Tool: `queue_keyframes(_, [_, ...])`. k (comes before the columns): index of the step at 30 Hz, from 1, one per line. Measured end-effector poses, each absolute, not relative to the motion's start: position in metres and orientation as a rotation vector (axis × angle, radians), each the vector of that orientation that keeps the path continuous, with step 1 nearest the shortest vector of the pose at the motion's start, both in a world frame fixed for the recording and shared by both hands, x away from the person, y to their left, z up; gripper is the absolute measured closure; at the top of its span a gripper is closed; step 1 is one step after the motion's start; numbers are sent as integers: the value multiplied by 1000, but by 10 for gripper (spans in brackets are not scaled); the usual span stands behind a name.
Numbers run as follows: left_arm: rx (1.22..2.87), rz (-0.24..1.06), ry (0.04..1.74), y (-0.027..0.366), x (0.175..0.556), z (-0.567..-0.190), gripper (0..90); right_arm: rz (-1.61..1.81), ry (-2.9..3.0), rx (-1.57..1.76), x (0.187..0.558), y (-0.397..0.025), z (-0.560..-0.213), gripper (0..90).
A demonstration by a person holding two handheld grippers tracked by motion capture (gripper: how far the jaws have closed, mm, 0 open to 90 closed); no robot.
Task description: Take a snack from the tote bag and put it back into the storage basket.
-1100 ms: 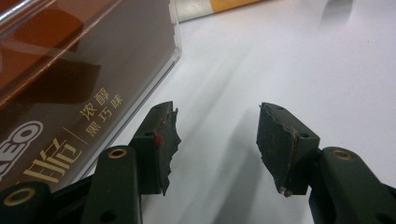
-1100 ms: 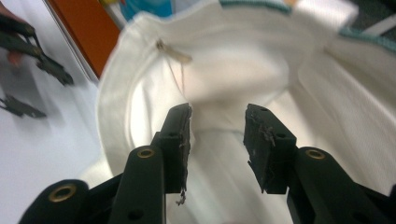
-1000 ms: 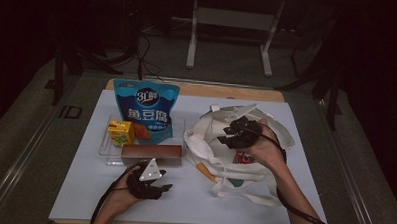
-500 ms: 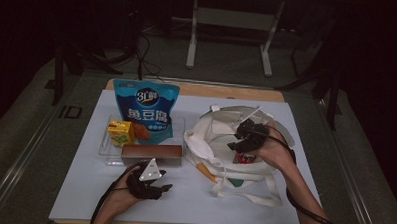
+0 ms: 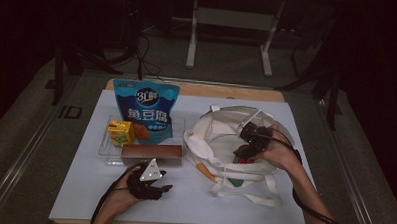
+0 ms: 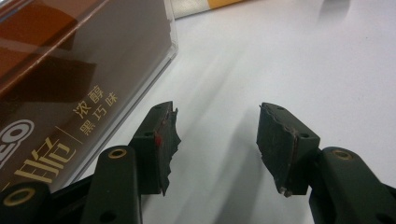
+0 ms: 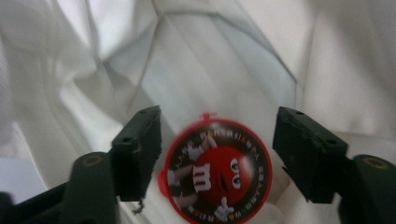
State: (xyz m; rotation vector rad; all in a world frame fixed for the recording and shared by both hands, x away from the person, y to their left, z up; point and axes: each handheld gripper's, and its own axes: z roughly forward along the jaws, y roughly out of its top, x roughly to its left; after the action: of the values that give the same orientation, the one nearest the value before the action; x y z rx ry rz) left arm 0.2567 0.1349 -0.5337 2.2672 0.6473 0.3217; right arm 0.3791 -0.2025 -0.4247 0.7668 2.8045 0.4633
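White cloth of a tote bag is spread over the right half of the table, its mouth gaping toward twelve o'clock. Inside the bag, the right gripper is held by the person's right hand, which enters from five o'clock in the high view. In the right gripper view, the right gripper is seen with its jaws spread wide, and a round red candy tub printed with a cartoon face is framed between them at six o'clock, lying on the white cloth. Neither jaw is seen touching the tub. In the high view a speck of red is glimpsed just under the gripper, inside the bag.

At seven o'clock on the table, the left gripper is rested on the white surface, held by the left hand. In the left gripper view its jaws are parted with nothing between them but bare tabletop. Just beside them, toward ten o'clock, a brown chocolate box with gold lettering is seen. In the high view that box is laid along the near edge of a clear tray, with a yellow carton and a blue snack pouch standing behind it toward twelve o'clock.
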Motion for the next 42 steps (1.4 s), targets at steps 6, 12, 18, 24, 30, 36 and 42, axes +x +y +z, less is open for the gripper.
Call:
queue_keyframes(6, [2269, 321, 646, 135, 257, -533, 466, 370, 2832, 762, 382, -205, -433, 210])
queue_keyframes(12, [2275, 317, 644, 134, 257, -534, 466, 306, 2876, 767, 384, -208, -441, 188])
queue_keyframes(18, [2273, 316, 647, 135, 257, -534, 466, 271, 2925, 771, 389, -208, -449, 195])
queue_keyframes(24, [2277, 311, 641, 134, 257, -534, 465, 232, 2963, 737, 391, -206, -454, 223])
queue_keyframes(30, [2277, 311, 641, 134, 256, -534, 465, 218, 2981, 712, 393, -206, -454, 226])
queue_keyframes(36, [2278, 310, 638, 134, 256, -535, 465, 192, 2992, 703, 395, -204, -454, 225])
queue_keyframes(42, [2276, 312, 640, 134, 256, -534, 465, 175, 2996, 698, 395, -203, -455, 225])
